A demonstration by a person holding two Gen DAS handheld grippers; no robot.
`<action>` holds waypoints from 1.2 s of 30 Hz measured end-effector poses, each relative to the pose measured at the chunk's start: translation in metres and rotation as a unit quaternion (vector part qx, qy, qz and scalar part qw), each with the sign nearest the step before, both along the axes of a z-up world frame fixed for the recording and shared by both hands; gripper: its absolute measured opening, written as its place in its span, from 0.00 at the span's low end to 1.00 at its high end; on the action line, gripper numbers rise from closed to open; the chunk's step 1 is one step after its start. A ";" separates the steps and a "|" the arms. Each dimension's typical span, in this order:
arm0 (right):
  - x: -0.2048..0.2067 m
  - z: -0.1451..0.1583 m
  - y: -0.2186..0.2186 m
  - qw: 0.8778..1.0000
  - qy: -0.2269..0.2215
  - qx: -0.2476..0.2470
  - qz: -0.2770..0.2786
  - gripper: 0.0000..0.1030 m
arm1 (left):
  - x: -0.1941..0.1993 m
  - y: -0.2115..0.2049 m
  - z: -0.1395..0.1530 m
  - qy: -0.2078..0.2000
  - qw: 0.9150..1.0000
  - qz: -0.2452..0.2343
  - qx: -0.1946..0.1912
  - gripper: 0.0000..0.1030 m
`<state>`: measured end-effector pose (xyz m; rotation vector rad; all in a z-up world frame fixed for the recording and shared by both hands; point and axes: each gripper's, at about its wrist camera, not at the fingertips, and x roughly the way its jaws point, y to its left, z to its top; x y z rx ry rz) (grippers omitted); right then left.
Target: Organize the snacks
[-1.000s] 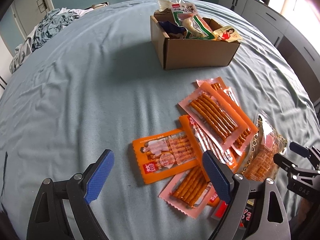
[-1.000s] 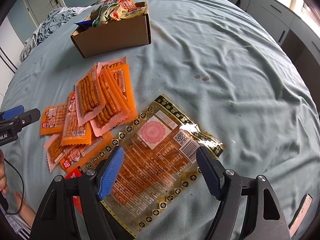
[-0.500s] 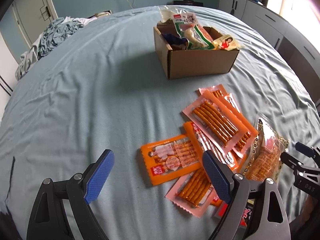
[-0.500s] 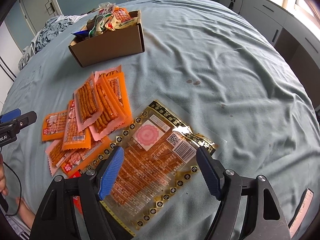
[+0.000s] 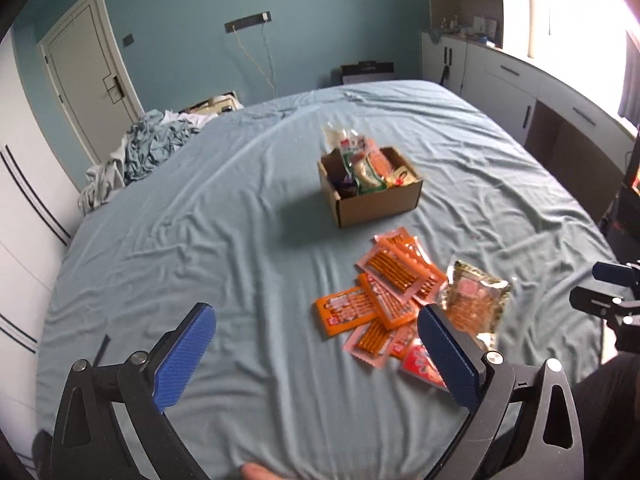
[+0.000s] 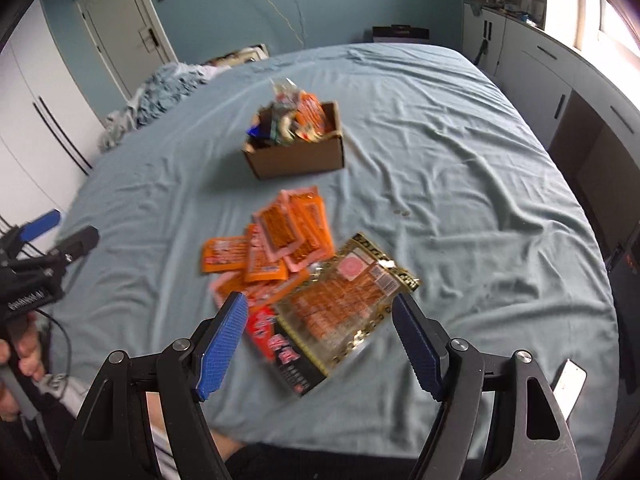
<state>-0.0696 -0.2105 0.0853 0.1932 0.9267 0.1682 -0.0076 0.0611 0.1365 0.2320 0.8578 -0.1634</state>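
Orange snack packs [image 6: 264,250], a gold-edged clear bag [image 6: 348,300], a brown box [image 6: 296,156], a pale blue sheet [image 6: 460,184].

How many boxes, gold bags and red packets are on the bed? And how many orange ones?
Cardboard box: 1
Gold-edged bag: 1
Red packet: 1
Orange and pink packets: overlapping and blurred, cannot count
Total counted: 3

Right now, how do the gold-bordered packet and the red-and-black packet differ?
The gold-bordered packet is larger and see-through, lying on top; the red-and-black packet is smaller, opaque, partly tucked under it and nearer the bed's edge. Both lie flat on the bedsheet, outside the cardboard box.
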 end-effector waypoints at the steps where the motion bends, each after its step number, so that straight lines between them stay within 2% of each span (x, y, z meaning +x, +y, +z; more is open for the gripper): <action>1: -0.009 0.013 -0.004 1.000 -0.001 0.001 0.002 0.72 | -0.009 0.003 0.015 -0.004 1.000 0.006 -0.003 1.00; 6: -0.059 0.086 -0.034 1.000 -0.010 -0.001 -0.006 0.72 | -0.042 0.017 0.067 -0.011 0.999 0.018 -0.032 1.00; 8: -0.084 0.104 -0.042 1.000 -0.020 0.002 -0.005 0.72 | -0.055 0.022 0.078 -0.015 0.999 0.018 -0.037 1.00; 11: -0.118 0.125 -0.045 0.999 -0.041 -0.017 -0.001 0.72 | -0.072 0.028 0.091 -0.024 0.999 0.014 -0.031 1.00; 13: -0.144 0.141 -0.048 0.998 -0.057 -0.024 0.005 0.72 | -0.082 0.033 0.107 -0.041 0.999 0.013 -0.022 1.00; 16: -0.175 0.167 -0.064 0.997 -0.075 0.003 0.019 0.72 | -0.090 0.037 0.131 -0.071 0.997 0.014 -0.017 1.00; 20: -0.209 0.197 -0.097 0.994 -0.104 0.029 0.005 0.72 | -0.104 0.046 0.168 -0.122 0.992 0.006 -0.031 1.00; 24: -0.234 0.212 -0.111 0.990 -0.134 -0.011 -0.037 0.72 | -0.109 0.054 0.177 -0.123 0.991 -0.014 -0.051 1.00; 27: -0.240 0.215 -0.111 0.988 -0.144 -0.028 -0.045 0.72 | -0.110 0.055 0.172 -0.123 0.991 -0.024 -0.040 1.00; 29: -0.241 0.211 -0.109 0.989 -0.140 -0.030 -0.039 0.72 | -0.109 0.052 0.163 -0.126 0.992 -0.016 -0.025 1.00; 34: -0.239 0.186 -0.120 0.992 -0.117 -0.017 -0.042 0.72 | -0.097 0.035 0.146 -0.098 0.994 -0.021 -0.032 1.00; 36: -0.234 0.184 -0.123 0.992 -0.115 -0.015 -0.041 0.72 | -0.096 0.026 0.145 -0.102 0.994 -0.025 -0.029 1.00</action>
